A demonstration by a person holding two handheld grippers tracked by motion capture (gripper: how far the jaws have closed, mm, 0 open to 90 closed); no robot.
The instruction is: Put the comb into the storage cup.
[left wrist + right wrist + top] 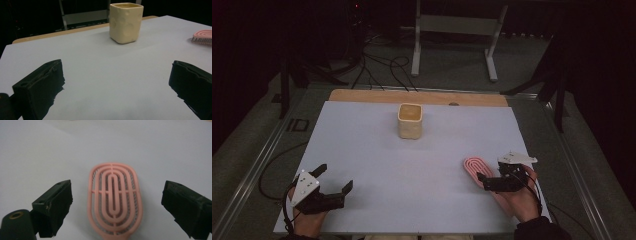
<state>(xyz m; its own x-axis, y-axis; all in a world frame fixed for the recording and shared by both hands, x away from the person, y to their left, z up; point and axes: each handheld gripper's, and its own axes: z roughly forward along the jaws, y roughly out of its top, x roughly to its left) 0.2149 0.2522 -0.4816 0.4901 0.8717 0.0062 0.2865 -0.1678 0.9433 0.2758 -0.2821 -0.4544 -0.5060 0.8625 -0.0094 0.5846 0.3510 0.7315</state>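
A cream square cup [410,121] stands upright near the far middle of the white sheet [377,160]. A pink vented hairbrush [474,167] lies flat at the near right, its handle running back under the person's right hand. My right gripper [491,173] is open, low over the brush, and its jaws straddle the brush head [118,195] without touching it. My left gripper [335,177] is open at the near left with nothing between its jaws. In the left gripper view the cup [126,22] is ahead and the brush [203,37] sits at the far right edge.
A strip of bare wood [362,95] runs along the sheet's far edge. On the floor beyond the table stand a white metal frame [452,25] and loose cables [382,70]. Dark stands flank the table's far corners.
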